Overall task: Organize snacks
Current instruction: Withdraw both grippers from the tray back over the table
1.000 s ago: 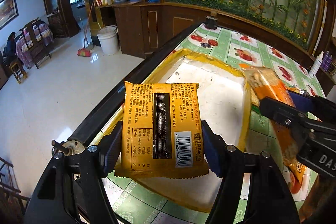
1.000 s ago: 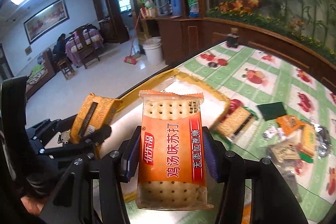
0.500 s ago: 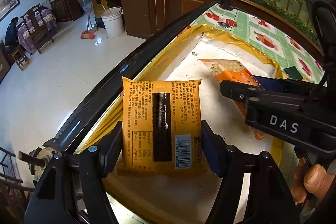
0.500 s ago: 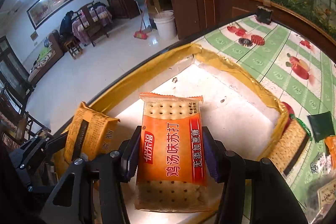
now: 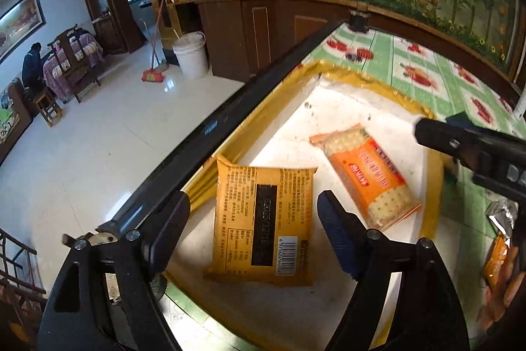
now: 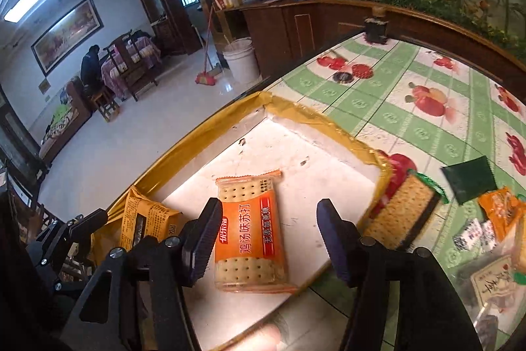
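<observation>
Snack packets lay in the shallow white tray with its yellow taped rim (image 6: pixel 315 115) as you let both go: the yellow foil packet (image 5: pixel 263 224) sat between your left gripper (image 5: pixel 253 231), and the orange soda-cracker packet (image 6: pixel 251 234) between your right gripper (image 6: pixel 268 239), each pair of jaws opening, pads clear of the wrappers. You appeared to be finishing the drop; the next move likely called for lifting clear and fetching another. More snacks waited on the green fruit-print tablecloth (image 6: pixel 424 127), among them a green-edged cracker pack (image 6: pixel 402 213) against the tray's rim and a dark green sachet (image 6: pixel 468 180).
</observation>
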Motion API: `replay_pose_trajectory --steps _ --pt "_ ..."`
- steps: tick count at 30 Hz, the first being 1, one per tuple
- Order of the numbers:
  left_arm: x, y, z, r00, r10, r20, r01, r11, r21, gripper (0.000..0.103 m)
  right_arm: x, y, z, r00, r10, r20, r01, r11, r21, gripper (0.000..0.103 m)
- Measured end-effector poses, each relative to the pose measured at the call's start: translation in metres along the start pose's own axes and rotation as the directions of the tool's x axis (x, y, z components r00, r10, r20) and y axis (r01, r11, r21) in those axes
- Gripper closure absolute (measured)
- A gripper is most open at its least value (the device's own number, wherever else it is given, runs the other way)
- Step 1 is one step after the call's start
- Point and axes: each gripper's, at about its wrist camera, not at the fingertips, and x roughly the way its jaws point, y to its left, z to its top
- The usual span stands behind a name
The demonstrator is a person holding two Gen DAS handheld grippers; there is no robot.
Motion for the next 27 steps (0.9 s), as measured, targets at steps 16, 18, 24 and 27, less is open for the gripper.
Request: replay_pose_trajectory --steps 16,18,24,27 --pt "-0.071 -0.051 -0.007 0.986 -0.126 0.11 0.12 0.991 0.064 0.02 -0.183 -0.072 -0.105 0.961 -0.156 0.227 0.106 0.97 0.217 0.034" --pt "-0.077 -0.062 -0.011 0.983 -0.145 0.109 0.136 0.987 0.091 0.02 -0.195 -0.084 -0.119 0.957 -0.18 0.226 0.12 0.959 0.255 0.033" --pt "-0.086 -0.087 -0.024 0.979 -0.186 0.084 0.172 0.975 0.143 0.02 -0.211 -0.102 -0.15 0.956 -0.211 0.201 0.147 0.944 0.294 0.033" --pt "-0.087 -0.097 -0.03 0.978 -0.197 0.068 0.184 0.97 0.161 0.02 -0.212 -0.108 -0.163 0.96 -0.211 0.185 0.148 0.941 0.306 0.033"
